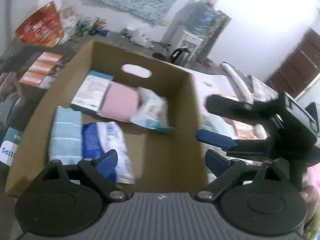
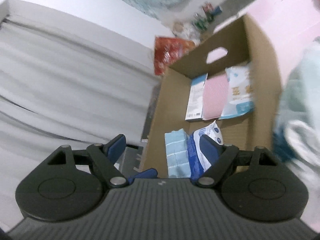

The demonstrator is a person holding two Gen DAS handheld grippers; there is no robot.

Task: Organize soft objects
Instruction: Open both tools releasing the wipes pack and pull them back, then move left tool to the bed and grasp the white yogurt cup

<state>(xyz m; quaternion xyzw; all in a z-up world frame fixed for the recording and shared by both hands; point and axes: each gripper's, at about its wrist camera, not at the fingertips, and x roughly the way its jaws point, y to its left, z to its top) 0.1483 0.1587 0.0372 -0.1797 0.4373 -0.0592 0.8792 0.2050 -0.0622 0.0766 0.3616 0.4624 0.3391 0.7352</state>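
Observation:
An open cardboard box [image 1: 176,140] holds a light blue folded towel [image 1: 65,136], a blue and white soft pack [image 1: 112,144], a pink pack [image 1: 120,102], a white and teal box [image 1: 92,88] and a white and blue tissue pack [image 1: 152,110]. My left gripper [image 1: 162,160] hovers over the box's near side, open and empty. The right gripper shows at the right in the left wrist view [image 1: 220,120], outside the box wall. In the right wrist view my right gripper [image 2: 166,146] is open and empty above the box [image 2: 158,104], over the towel [image 2: 177,152] and soft pack [image 2: 198,150].
A red snack bag [image 1: 40,28] and orange boxes [image 1: 40,68] lie left of the box. Pale cloth items [image 2: 300,120] lie right of it. A white stepped surface [image 2: 70,80] fills the left of the right wrist view. A water dispenser [image 1: 196,26] stands behind.

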